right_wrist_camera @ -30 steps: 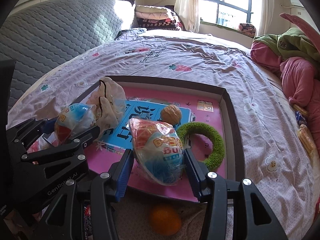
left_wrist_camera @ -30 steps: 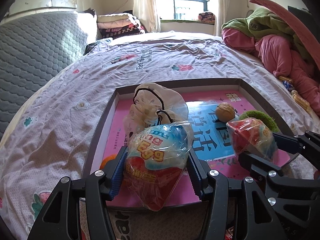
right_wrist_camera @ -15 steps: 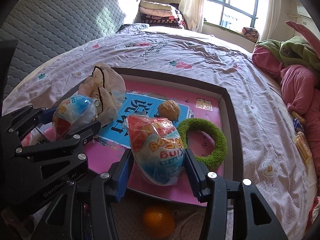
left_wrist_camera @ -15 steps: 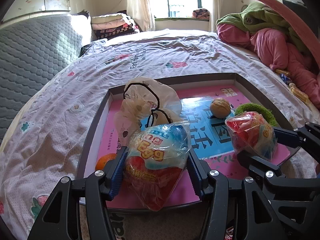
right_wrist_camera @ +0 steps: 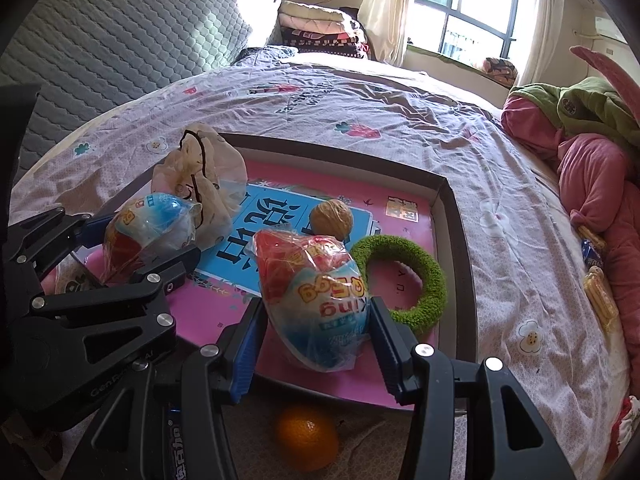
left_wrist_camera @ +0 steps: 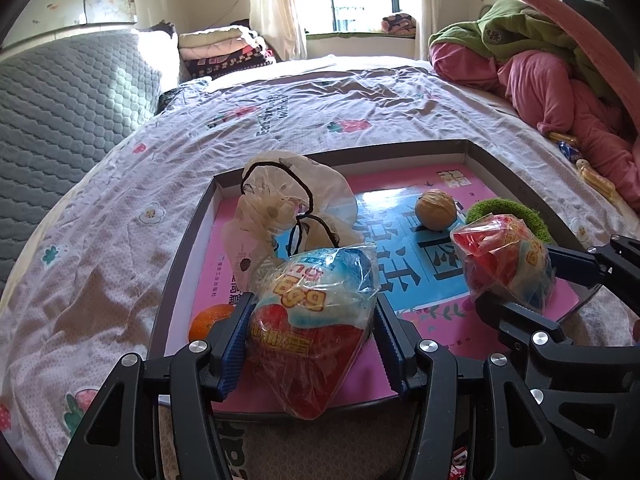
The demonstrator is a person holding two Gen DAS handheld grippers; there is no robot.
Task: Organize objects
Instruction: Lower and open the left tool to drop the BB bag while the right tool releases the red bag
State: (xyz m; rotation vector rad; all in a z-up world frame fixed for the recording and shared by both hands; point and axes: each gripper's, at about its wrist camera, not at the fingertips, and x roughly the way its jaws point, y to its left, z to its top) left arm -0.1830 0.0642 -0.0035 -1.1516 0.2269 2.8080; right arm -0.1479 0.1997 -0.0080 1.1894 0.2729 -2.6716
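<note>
Clearly my left gripper (left_wrist_camera: 312,332) clamped on one wrapped toy egg (left_wrist_camera: 312,320), my right gripper (right_wrist_camera: 316,320) on another (right_wrist_camera: 316,300), both over the tray (right_wrist_camera: 460,232), orange (right_wrist_camera: 306,436) half hidden below, upside-down labels unreadable

A plastic-wrapped toy egg (right_wrist_camera: 316,300) is clamped between the blue pads of the right gripper (right_wrist_camera: 316,344) above the near edge of a shallow tray (right_wrist_camera: 456,240). A second wrapped egg (right_wrist_camera: 148,232) is gripped by the left gripper (right_wrist_camera: 136,252). A walnut (right_wrist_camera: 331,219), a green ring (right_wrist_camera: 408,280) and a crumpled bag (right_wrist_camera: 200,184) are seen in the tray; an orange (right_wrist_camera: 306,438) is seen below it.
</note>
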